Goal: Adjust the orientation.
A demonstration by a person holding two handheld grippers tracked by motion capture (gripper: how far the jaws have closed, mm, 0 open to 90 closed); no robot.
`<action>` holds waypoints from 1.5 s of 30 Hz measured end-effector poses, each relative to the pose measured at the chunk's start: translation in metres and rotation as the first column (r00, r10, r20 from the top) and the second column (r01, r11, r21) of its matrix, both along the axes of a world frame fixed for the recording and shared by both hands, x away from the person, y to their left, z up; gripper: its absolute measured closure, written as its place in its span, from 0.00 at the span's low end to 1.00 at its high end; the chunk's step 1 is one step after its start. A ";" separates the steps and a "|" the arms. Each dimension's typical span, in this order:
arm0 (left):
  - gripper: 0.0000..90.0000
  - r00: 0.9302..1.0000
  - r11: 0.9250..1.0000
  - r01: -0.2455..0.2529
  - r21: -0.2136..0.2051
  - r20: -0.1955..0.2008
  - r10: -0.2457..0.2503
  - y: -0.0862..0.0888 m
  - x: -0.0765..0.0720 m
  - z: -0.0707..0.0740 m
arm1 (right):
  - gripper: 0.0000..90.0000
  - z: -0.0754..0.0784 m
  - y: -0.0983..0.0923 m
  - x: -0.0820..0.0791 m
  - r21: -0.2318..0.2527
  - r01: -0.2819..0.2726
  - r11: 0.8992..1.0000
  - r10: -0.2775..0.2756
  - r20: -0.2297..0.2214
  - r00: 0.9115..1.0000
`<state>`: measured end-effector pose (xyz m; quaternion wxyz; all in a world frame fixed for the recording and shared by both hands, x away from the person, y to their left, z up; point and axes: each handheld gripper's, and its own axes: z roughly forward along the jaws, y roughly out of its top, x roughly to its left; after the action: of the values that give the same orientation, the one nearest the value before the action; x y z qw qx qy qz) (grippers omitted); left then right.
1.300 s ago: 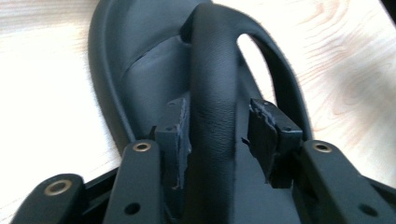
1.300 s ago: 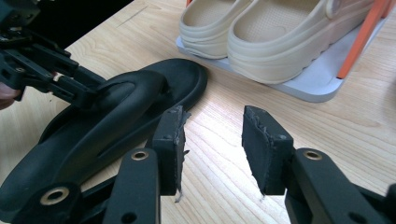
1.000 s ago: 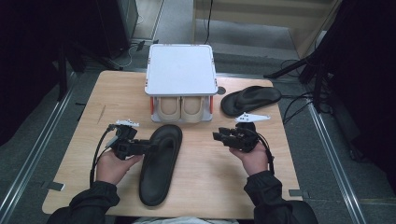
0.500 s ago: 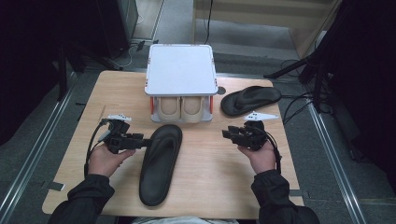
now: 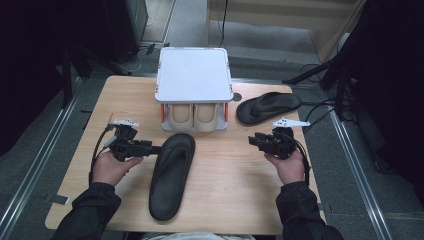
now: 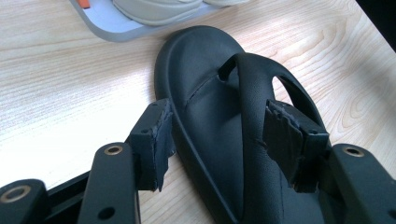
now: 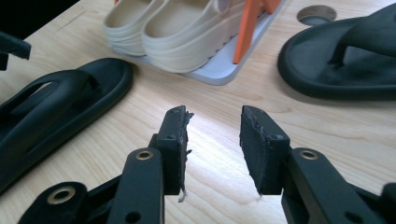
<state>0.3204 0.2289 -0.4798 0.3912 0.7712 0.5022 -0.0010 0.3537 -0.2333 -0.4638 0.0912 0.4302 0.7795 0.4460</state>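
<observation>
A black flip-flop sandal (image 5: 171, 172) lies lengthwise on the wooden table (image 5: 225, 200), toe toward the rack. My left gripper (image 5: 154, 148) reaches it from the left. In the left gripper view my left gripper (image 6: 219, 119) straddles the sandal (image 6: 205, 65): the sole's edge and the strap lie between the jaws, which have just been opening, and the pads no longer squeeze it. My right gripper (image 5: 256, 140) hovers open over bare wood to the right; the right gripper view shows nothing between the jaws of my right gripper (image 7: 212, 126). The matching sandal (image 5: 268, 106) lies at the back right.
A white two-level shoe rack (image 5: 194, 75) with orange posts (image 7: 247, 23) stands at the back centre, a pair of beige shoes (image 5: 194, 116) on its lower shelf. A round hole (image 7: 316, 14) is in the table near the far sandal (image 7: 345, 60).
Both hands have drifted outward: the left gripper has slid a little left along the sandal's side, the right gripper has moved right. The sandal has stayed where it lay.
</observation>
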 end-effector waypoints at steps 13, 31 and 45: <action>0.48 1.000 1.000 0.000 0.007 0.010 0.000 0.000 -0.001 0.000 | 0.74 -0.008 -0.019 0.024 -0.006 0.034 0.999 -0.034 -0.030 0.999; 0.48 0.999 1.000 -0.019 0.017 0.031 0.019 0.009 -0.016 -0.001 | 1.00 -0.014 -0.046 0.079 -0.036 0.116 0.993 -0.119 -0.077 0.990; 0.49 0.999 0.999 -0.033 0.012 0.035 0.033 0.014 -0.026 -0.001 | 1.00 -0.015 -0.065 0.134 -0.072 0.195 0.978 -0.202 -0.106 0.974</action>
<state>0.2942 0.2430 -0.4810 0.3949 0.7652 0.5080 0.0220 0.4874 -0.2986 -0.4790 0.1044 0.5276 0.7497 0.3857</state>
